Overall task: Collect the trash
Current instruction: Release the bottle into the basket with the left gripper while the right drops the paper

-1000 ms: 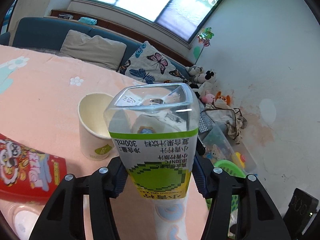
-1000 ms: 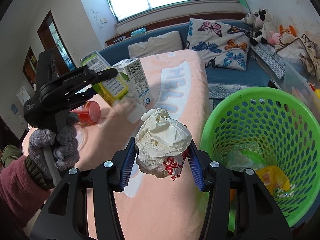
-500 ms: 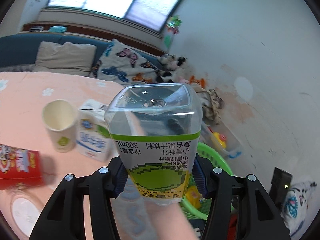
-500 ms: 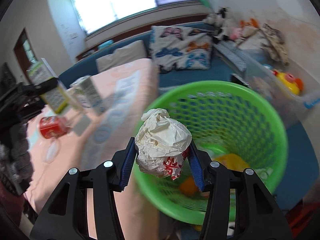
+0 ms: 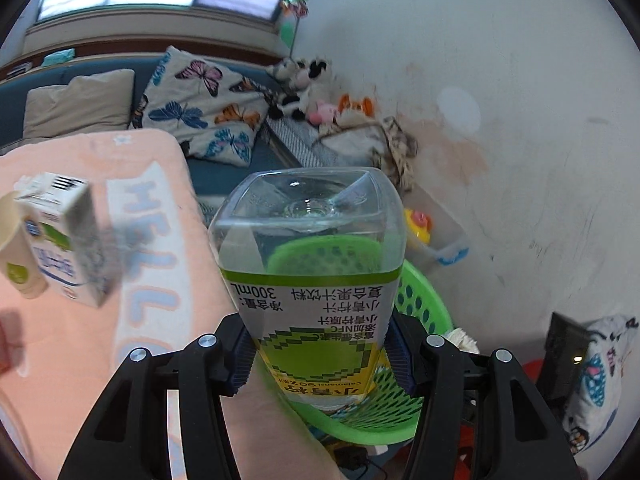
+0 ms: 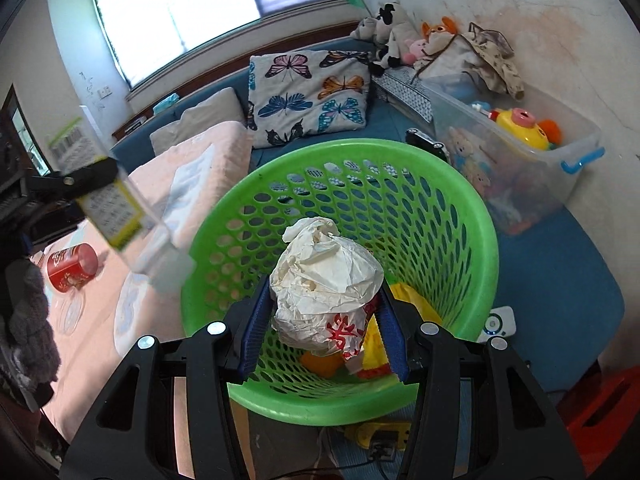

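Observation:
My left gripper is shut on a clear square juice bottle with a green label, held base forward above the table edge, the green basket just beyond. My right gripper is shut on a crumpled white paper wad with red print, held over the open green mesh basket. Yellow and orange wrappers lie in the basket's bottom. The left gripper with its bottle shows blurred at the left of the right wrist view.
On the pink-clothed table stand a white milk carton and a paper cup; a red can lies on its side. A clear toy bin, a blue sofa and butterfly cushion surround the basket.
Both grippers have swung right, away from the table. The right gripper with the paper wad now sits over the basket's middle. The left gripper with the bottle has neared the basket.

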`<action>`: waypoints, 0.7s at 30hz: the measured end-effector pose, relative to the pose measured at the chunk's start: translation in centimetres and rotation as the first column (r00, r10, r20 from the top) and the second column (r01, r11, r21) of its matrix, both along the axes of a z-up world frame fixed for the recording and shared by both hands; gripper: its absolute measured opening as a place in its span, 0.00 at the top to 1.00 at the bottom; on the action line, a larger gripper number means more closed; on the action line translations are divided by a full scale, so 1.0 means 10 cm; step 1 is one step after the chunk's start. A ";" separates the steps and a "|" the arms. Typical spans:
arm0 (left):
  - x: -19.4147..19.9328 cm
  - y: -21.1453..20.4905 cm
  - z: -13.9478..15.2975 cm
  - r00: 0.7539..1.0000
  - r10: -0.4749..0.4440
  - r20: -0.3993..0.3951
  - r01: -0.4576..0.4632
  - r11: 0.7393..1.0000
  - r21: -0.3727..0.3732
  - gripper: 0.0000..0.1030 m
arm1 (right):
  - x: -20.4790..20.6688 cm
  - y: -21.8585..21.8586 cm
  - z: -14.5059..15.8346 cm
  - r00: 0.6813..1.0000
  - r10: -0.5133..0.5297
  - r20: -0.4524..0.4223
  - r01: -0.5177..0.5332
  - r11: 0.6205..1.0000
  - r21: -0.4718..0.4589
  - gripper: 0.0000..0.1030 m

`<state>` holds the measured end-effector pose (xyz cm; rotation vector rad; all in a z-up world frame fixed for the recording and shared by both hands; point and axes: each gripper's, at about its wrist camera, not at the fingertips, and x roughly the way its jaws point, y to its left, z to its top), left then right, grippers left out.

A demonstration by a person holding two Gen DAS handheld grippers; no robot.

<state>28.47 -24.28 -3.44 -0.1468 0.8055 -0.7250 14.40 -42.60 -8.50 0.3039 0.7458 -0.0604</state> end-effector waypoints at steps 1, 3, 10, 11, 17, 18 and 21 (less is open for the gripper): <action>-0.01 -0.04 -0.03 1.000 -0.005 -0.005 0.005 1.000 0.010 0.48 | -0.01 -0.01 -0.01 1.000 -0.001 0.000 0.001 1.000 0.005 0.51; -0.01 -0.11 -0.09 1.000 -0.013 -0.016 0.013 0.999 0.031 0.48 | -0.02 -0.04 -0.03 1.000 -0.005 0.000 0.005 1.000 0.011 0.51; -0.01 -0.24 -0.22 0.999 -0.020 -0.046 0.023 0.997 0.072 0.41 | -0.04 -0.07 -0.05 1.000 -0.010 -0.003 0.010 1.000 0.025 0.51; -0.03 -0.26 -0.21 0.999 -0.018 -0.043 0.021 0.997 0.073 0.38 | -0.04 -0.07 -0.05 1.000 -0.010 -0.003 0.010 1.000 0.025 0.51; -0.10 -0.23 -0.16 0.999 -0.025 -0.027 0.027 0.997 0.075 0.31 | -0.03 -0.06 -0.03 1.000 -0.008 0.001 0.008 1.000 0.027 0.51; -0.10 -0.22 -0.15 0.999 -0.023 -0.023 0.024 0.997 0.079 0.31 | -0.03 -0.06 -0.03 1.000 -0.007 0.001 0.007 1.000 0.027 0.51; -0.16 -0.12 -0.10 1.000 -0.009 -0.006 0.010 0.996 0.086 0.31 | -0.03 -0.04 -0.04 1.000 -0.004 -0.001 0.004 1.000 0.024 0.51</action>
